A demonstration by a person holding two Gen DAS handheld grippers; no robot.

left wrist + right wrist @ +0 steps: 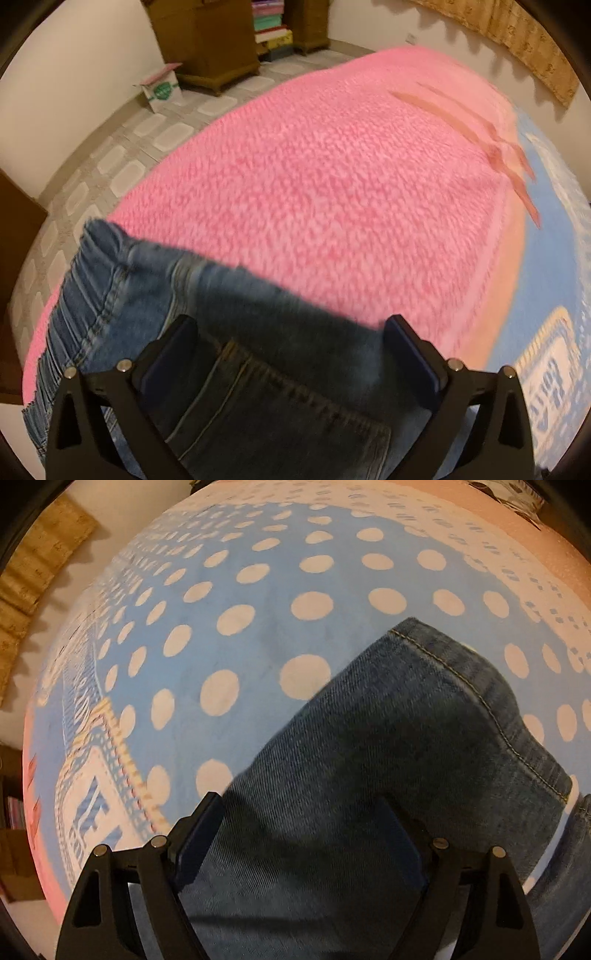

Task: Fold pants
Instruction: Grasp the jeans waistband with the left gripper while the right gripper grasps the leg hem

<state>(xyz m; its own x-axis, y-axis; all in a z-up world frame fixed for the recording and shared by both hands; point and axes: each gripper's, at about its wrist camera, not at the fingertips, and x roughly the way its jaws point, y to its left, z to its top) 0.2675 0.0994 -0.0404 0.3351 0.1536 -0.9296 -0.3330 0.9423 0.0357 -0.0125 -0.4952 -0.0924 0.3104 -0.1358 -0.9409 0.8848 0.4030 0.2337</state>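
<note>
the left gripper [291, 328] has its jaws spread wide, poised over the waist end of the jeans [229, 354], near the back pocket [280, 417] and elastic waistband [92, 295]; contact cannot be told. the right gripper [301, 810] is equally wide apart over a denim leg [388, 757] near its stitched hem [476, 694]. the jeans lie across a pink fleece blanket [332, 177] and a blue polka-dot cover [258, 646].

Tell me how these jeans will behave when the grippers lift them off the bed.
The jeans will probably sag and drape: the denim already bends softly over the bed. The gathered waistband looks stretchy, so it may bunch. The stitched hem seems thicker, likely a firmer grip point. Rolling or sliding seems unlikely.
</note>
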